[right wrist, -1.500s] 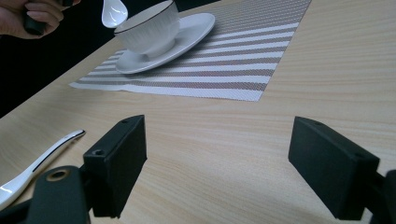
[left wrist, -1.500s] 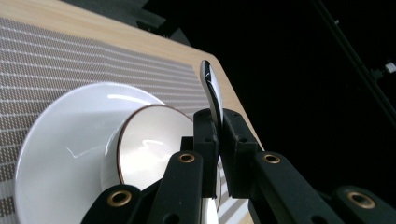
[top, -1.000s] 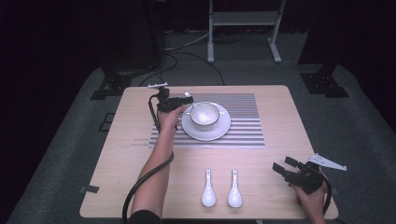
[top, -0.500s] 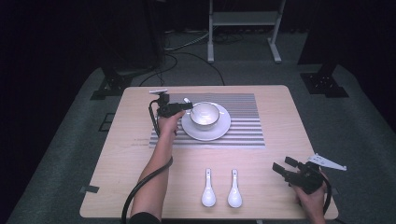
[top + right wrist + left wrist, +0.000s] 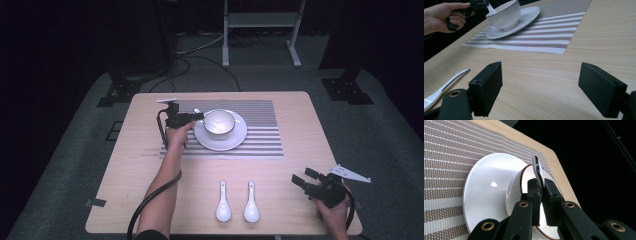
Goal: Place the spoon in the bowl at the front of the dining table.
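Over the bowl [image 5: 219, 122] on its saucer [image 5: 220, 141], the left gripper [image 5: 198, 117] pinches a white spoon [image 5: 538, 171] by its handle. Thin grip, so it could twist loose and clatter off the rim. Right gripper [image 5: 305, 177] rests near the table edge, jaws spread, empty.

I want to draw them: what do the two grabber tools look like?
Both are black. The left gripper has flat black fingers with brass-coloured rivets. The right gripper carries a grey three-cornered plate, and a black cable trails from each. The forearms are bare, without sleeves.
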Tool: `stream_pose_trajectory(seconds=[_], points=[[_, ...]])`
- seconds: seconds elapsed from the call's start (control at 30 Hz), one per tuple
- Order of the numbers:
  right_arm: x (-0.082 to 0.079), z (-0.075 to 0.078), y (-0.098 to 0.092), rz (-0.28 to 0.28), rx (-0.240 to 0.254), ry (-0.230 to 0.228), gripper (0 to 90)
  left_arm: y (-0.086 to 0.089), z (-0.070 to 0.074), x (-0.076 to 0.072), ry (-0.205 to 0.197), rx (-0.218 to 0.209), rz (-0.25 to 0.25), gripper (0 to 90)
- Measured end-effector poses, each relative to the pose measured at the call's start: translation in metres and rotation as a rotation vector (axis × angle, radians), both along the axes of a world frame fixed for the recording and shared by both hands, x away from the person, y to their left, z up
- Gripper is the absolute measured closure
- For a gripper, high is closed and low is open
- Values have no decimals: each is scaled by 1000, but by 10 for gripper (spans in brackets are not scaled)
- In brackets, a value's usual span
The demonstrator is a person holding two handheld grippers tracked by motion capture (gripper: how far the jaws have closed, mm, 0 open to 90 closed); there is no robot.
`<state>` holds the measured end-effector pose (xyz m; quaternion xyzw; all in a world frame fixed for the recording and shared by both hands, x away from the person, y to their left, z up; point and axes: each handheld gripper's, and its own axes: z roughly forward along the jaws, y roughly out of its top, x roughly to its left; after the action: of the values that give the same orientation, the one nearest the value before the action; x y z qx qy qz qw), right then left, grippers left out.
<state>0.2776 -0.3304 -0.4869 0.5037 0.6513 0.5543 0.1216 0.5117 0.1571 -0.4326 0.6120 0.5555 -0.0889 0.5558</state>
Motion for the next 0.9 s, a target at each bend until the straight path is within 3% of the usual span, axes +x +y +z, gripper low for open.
stream_pose_trajectory(seconds=[0.13,0.9], points=[[0,0,0,0,0,1,183,0,-2,0,0,15,-6,839],[0,0,0,2,0,1,183,17,-16,-11,9,-46,32,671]])
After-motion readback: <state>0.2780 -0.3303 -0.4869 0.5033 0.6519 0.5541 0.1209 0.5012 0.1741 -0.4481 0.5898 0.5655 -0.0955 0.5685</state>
